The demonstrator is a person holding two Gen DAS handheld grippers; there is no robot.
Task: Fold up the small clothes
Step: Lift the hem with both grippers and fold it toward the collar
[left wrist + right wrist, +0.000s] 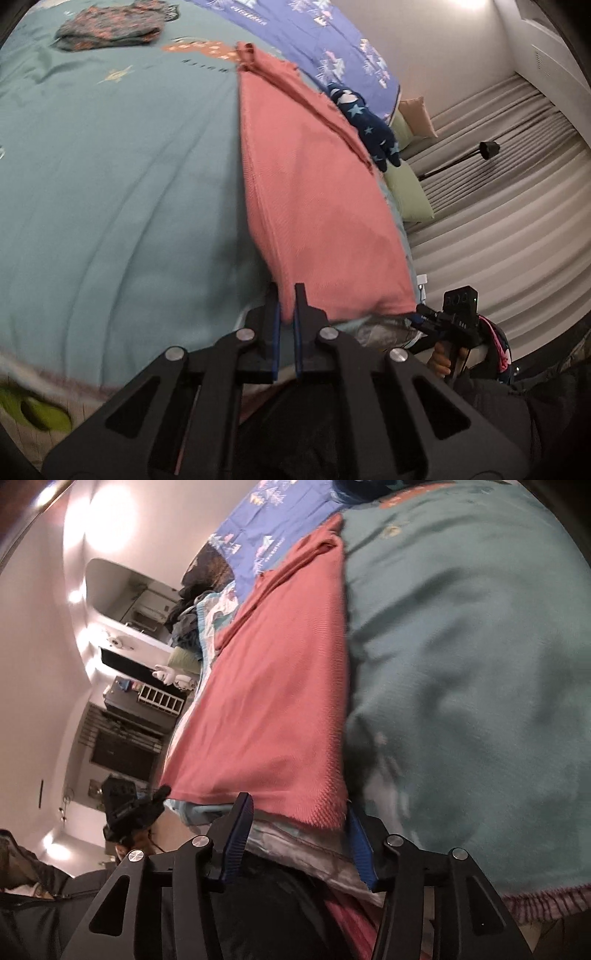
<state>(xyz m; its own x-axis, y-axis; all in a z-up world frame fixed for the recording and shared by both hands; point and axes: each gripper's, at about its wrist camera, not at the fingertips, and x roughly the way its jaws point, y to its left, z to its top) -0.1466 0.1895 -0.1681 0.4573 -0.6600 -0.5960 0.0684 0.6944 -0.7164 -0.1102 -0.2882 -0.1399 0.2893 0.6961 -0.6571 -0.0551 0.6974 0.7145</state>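
Note:
A salmon-pink knit garment [314, 192] lies flat in a long strip on the teal blanket [110, 184], reaching to the bed's near edge. My left gripper [286, 291] is shut on its near corner, the cloth pinched between the blue pads. In the right wrist view the same pink garment [273, 686] ends in a hem just ahead of my right gripper [297, 806]. That gripper stands open, its jaws wide on either side of the hem corner and not pressing it. A hand [439, 362] holds the right gripper at the garment's far corner.
A folded floral garment [110, 26] rests far back on the blanket. A purple-blue printed quilt [314, 37] lies beyond the pink piece, with a navy star-patterned item [365, 114] and green pillows [410, 192] beside it. Grey curtains [498, 184] hang past the bed.

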